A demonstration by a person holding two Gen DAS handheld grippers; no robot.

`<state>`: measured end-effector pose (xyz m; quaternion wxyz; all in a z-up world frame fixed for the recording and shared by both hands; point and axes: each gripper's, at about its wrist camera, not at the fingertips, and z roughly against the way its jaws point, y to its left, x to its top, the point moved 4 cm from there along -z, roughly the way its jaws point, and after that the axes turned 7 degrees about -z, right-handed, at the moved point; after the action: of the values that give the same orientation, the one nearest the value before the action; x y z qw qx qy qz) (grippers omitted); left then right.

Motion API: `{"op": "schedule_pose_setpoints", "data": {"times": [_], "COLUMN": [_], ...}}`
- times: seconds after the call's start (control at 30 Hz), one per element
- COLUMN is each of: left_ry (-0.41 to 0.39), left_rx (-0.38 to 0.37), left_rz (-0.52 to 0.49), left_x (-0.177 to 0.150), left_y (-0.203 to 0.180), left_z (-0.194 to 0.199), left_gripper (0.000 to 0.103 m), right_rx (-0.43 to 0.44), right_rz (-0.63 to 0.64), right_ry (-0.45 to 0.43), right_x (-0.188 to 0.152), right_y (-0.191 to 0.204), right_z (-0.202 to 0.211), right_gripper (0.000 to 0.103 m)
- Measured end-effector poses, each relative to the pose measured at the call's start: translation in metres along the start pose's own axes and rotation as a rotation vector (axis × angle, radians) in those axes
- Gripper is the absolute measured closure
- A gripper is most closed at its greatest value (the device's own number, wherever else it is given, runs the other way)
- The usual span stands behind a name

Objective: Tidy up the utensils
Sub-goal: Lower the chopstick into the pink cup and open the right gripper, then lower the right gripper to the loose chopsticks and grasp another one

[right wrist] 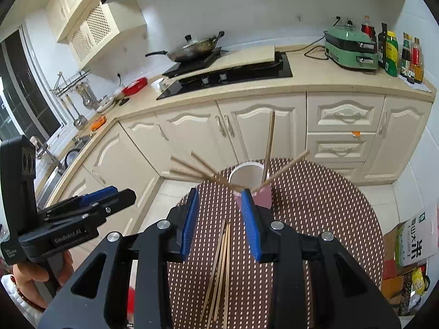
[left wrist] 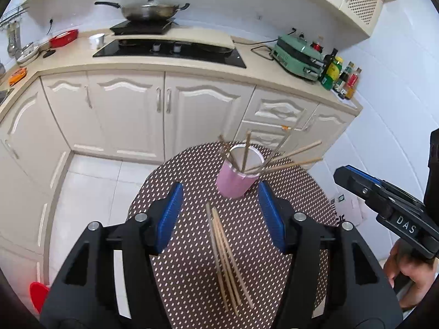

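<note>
The job looks about half done: several chopsticks (left wrist: 285,161) already stand fanned out in the pink cup (left wrist: 237,182) just beyond the left gripper (left wrist: 219,216). A loose bundle of chopsticks (left wrist: 226,257) lies on the bench (left wrist: 192,170) beneath it. Both the left gripper and the right gripper (right wrist: 219,222) hang released, grasping nothing.

Round counter (left wrist: 192,192) in front; cup (left wrist: 237,179) stands on its far part with several chopsticks (left wrist: 288,156) in it, fanning out over the rim. Loose chopstick bundle (left wrist: 225,260) lies on the counter near of the cup, well apart from it. Behind: kitchen worktop (left wrist: 192,67) with hob (left wrist: 170,50), wok (left wrist: 149,11) far of it, grill appliance (left wrist: 299,54) right, bottles (left wrist: 340,76) further right.
</note>
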<state>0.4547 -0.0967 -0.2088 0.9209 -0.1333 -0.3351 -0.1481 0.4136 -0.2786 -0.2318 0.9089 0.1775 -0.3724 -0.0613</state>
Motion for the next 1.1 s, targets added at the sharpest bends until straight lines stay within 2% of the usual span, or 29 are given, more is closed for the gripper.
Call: {"op": "schedule_pose_setpoints", "data": {"times": [0.3,0.47,0.77,1.1], "left_ry": [0.102,0.215,0.41,0.557], "left_rx": [-0.001,-0.024,-0.017,-0.007], "left_rz": [0.024,0.026,0.013,0.026], "left_x": [-0.038,-0.062,-0.104,-0.138], "left_y": [0.009,0.006,-0.001,-0.001], "left_z": [-0.021,-0.053,-0.122,-0.182], "left_gripper": [0.046,0.046,0.046,0.046], "right_rx": [-0.008,-0.027,-0.056,-0.057], "right_rz": [0.004,0.022,0.041,0.071], "right_ry": [0.081,0.151,0.294,0.426], "right_x": [-0.037,-0.056,-0.082,-0.102], "right_y": [0.0,-0.006,-0.022,-0.032], "right_z": [-0.011,-0.035,-0.085,-0.128], "right_gripper": [0.073,0.073,0.073,0.073]}}
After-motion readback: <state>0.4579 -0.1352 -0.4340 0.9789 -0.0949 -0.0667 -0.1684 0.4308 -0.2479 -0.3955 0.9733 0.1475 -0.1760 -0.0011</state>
